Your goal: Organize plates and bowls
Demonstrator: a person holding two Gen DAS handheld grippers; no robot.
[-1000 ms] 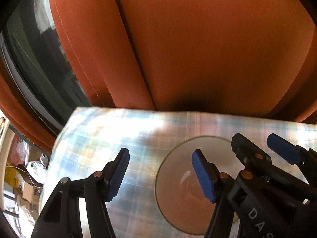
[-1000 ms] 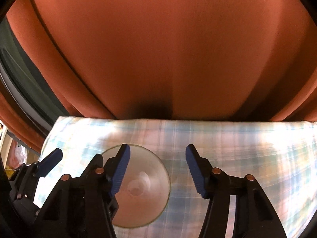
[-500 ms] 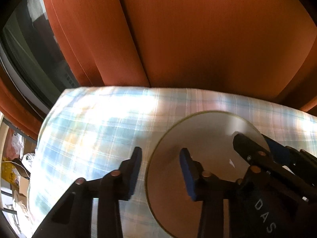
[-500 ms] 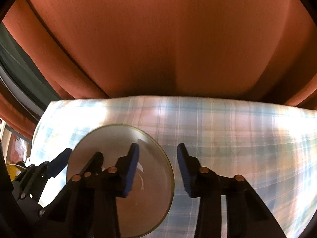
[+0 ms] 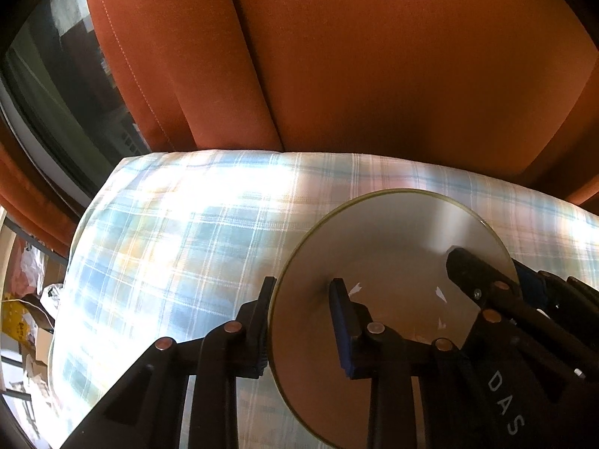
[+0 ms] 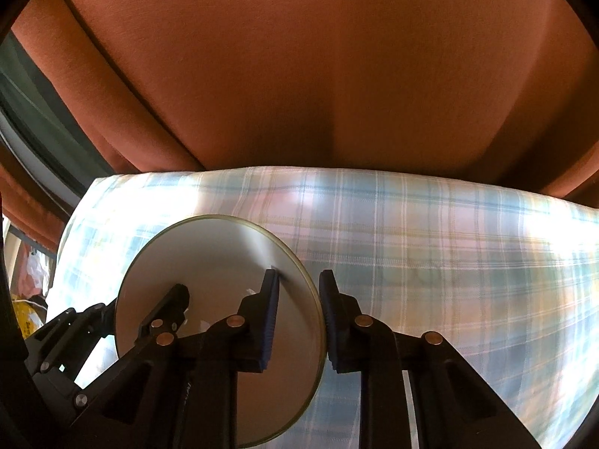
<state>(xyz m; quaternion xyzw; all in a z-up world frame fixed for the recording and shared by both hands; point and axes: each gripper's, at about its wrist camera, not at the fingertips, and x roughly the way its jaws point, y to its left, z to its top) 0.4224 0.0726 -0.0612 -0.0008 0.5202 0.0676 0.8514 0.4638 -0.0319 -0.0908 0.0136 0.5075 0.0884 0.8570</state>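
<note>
Left gripper [image 5: 301,321]: nearest in the left wrist view. Its jaws have just been closing and now straddle the left rim of the bowl [image 5: 393,262], one blue pad outside the wall, the other inside the hollow. The pads look pressed on the rim from both sides, so it is clamped on the bowl.

Right gripper [image 6: 297,314]: nearest in the right wrist view. Its jaws have just been closing too. They straddle the bowl's right rim, the left pad inside, the right pad outside. The outer pad sits against the gold edge; the grip looks closed on the rim.

Each gripper in the other's view: the right one shows at the right edge of the left wrist view, one finger reaching into the bowl. The left one shows at the lower left of the right wrist view, likewise reaching in.

Bowl: a pale, shiny round bowl with a thin gold rim, open side up, resting on the tablecloth [image 6: 430,243] between the two grippers. It lies toward the left part of the table, well back from the far edge.

Tablecloth: light plaid in blue, pink and yellow, sunlit in patches, covering the whole surface.

Curtain [image 6: 318,75]: rust-orange folds hanging just behind the table's far edge.

Window [image 5: 75,82]: dark glass at the far left beside the curtain.

Clutter [image 5: 30,299]: bags and boxes, blurred, below the table's left end.
</note>
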